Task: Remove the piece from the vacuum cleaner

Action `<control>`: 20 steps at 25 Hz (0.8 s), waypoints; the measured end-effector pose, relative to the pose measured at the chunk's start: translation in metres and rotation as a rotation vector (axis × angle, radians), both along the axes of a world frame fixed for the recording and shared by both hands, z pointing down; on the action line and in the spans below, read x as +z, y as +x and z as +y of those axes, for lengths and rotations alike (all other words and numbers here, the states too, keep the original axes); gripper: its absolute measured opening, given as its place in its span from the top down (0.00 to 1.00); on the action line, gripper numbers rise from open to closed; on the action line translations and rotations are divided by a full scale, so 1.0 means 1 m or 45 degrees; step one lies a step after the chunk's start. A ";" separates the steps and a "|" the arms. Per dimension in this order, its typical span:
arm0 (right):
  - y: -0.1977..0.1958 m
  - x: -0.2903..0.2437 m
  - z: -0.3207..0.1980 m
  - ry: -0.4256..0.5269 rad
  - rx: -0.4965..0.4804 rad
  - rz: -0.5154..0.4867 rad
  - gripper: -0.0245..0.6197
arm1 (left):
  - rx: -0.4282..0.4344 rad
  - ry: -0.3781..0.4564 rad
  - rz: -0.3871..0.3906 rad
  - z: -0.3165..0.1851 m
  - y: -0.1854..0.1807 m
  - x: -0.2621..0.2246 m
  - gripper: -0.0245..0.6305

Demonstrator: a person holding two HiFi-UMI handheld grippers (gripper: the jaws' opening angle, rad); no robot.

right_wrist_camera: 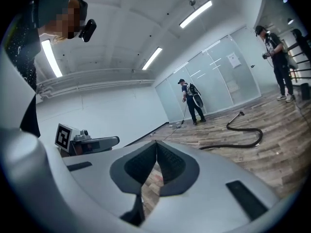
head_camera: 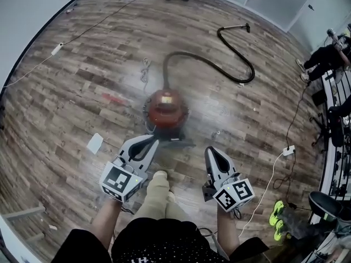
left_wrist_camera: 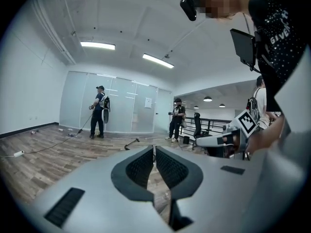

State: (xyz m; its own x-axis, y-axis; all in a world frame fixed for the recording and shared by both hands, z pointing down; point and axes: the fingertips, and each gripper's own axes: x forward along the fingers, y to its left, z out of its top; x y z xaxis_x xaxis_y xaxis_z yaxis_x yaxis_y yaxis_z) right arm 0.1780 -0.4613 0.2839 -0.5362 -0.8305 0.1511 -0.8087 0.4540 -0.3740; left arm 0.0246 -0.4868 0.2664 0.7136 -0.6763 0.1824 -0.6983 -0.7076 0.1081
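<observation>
Red round-bodied vacuum cleaner (head_camera: 166, 109) with black hose (head_camera: 233, 51) stands mid wooden floor (head_camera: 66, 92); left gripper (head_camera: 154, 141) and right gripper (head_camera: 211, 150) hover near it, fingers pressed together, empty.

Ahead of the left gripper (head_camera: 149, 142) and right gripper (head_camera: 211, 150), the red vacuum cleaner (head_camera: 166, 109) blocked the middle. Wood floor (head_camera: 60, 97) lay open to its left, bar a white sheet (head_camera: 95, 142). To the right the black hose (head_camera: 241, 81) looped across (well apart from both), and a power strip (head_camera: 288, 150) lay near. The person's leg (head_camera: 156, 193) stood between the grippers.
</observation>
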 end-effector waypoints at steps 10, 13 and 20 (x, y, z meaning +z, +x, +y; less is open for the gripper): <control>0.018 0.105 -0.036 0.002 0.050 -0.055 0.94 | 0.002 -0.043 0.024 -0.028 -0.001 0.122 0.95; 0.019 0.142 -0.040 -0.005 0.037 -0.026 0.94 | 0.013 -0.054 0.031 -0.027 0.003 0.158 0.95; 0.022 0.224 -0.047 0.068 0.000 -0.013 0.94 | -0.037 -0.038 0.023 -0.039 -0.003 0.256 0.95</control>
